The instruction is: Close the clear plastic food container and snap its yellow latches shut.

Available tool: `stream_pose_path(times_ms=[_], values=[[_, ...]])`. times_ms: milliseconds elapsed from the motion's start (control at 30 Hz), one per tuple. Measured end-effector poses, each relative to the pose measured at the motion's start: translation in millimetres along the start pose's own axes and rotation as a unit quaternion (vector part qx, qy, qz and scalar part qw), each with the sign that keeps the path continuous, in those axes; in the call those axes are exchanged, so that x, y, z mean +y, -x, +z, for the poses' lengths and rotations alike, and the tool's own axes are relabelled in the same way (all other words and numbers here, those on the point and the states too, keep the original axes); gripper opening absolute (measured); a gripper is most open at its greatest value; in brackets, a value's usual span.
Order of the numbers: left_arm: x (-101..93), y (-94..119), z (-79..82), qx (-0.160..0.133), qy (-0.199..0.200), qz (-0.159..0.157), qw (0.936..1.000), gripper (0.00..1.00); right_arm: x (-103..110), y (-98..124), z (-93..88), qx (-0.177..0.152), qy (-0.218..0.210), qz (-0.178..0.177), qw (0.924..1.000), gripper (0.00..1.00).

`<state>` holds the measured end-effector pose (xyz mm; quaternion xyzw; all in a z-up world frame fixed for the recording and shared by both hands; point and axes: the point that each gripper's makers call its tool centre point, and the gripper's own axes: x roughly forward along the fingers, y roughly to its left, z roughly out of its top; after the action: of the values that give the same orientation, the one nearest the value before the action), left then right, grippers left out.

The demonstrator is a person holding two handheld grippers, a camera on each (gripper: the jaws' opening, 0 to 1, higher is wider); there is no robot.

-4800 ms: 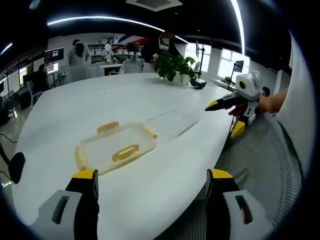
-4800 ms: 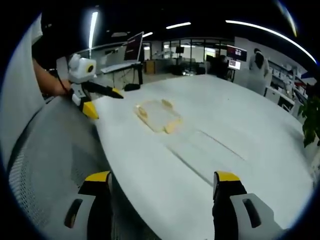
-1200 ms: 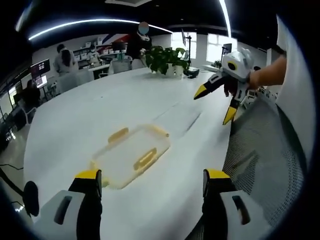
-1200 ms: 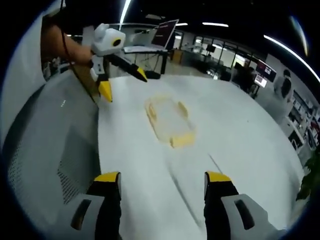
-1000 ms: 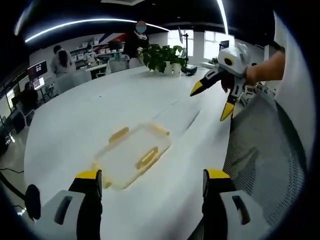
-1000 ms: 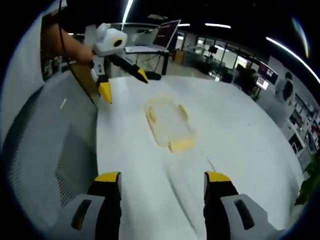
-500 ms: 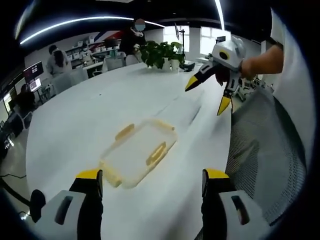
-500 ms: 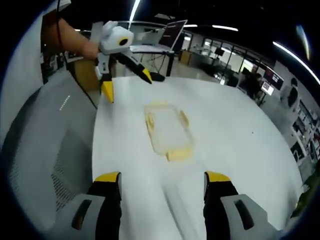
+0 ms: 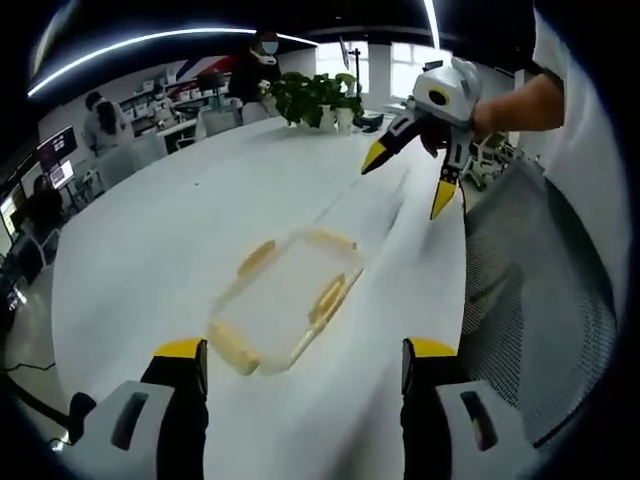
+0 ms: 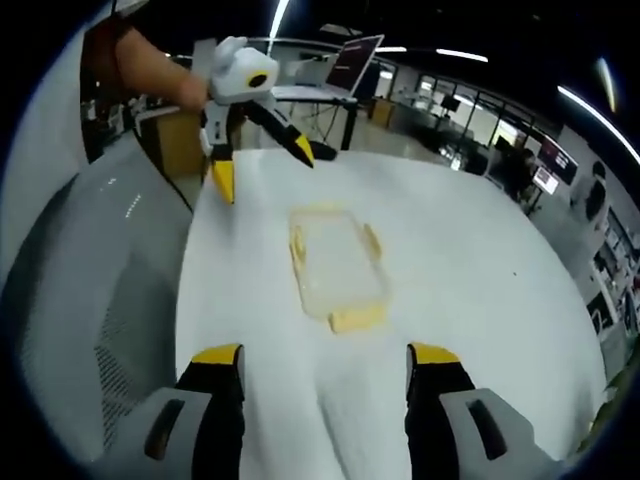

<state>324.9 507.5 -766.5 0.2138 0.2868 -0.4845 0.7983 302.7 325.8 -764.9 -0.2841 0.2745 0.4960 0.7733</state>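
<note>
container: clear plastic food container (image 9: 285, 300) sits flat on the white table (image 9: 150, 220), lid looks already on, yellow latches (image 9: 327, 298) around the rim, can't tell if any are snapped

left gripper: left gripper (image 9: 300, 370) hovers near side of it, jaws wide apart, holding nothing

right gripper: right gripper (image 10: 312, 370) also spread and empty, off the table

key relation: container lies dead ahead of both, between them, long axis running away from the right gripper; left one seems a bit nearer, I'd guess

next: probably drop onto a latch
</note>
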Motion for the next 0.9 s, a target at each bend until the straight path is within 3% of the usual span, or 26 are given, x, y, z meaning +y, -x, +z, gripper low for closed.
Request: stream_pose_path(times_ms=[233, 367, 533, 900], values=[[8.3, -5, -2.3, 0.010, -0.006, 0.000, 0.9999, 0.77, -10, -5, 3.0, -0.001, 0.008, 0.005, 1.0000, 0.63], [9.9, -14, -13.1, 0.026, -0.005, 0.003, 0.9997, 0.76, -16, -3, 2.0, -0.003, 0.005, 0.002, 1.0000, 0.64], [5.7, -14, -1.0, 0.017, -0.013, -0.003, 0.9998, 0.76, -20, -2, 0.1, -0.005, 0.007, 0.004, 1.0000, 0.63], [14.1, -14, -2.5, 0.039, -0.041, -0.013, 0.9983, 0.76, -27, -7, 3.9, -0.005, 0.021, 0.007, 0.9997, 0.63]])
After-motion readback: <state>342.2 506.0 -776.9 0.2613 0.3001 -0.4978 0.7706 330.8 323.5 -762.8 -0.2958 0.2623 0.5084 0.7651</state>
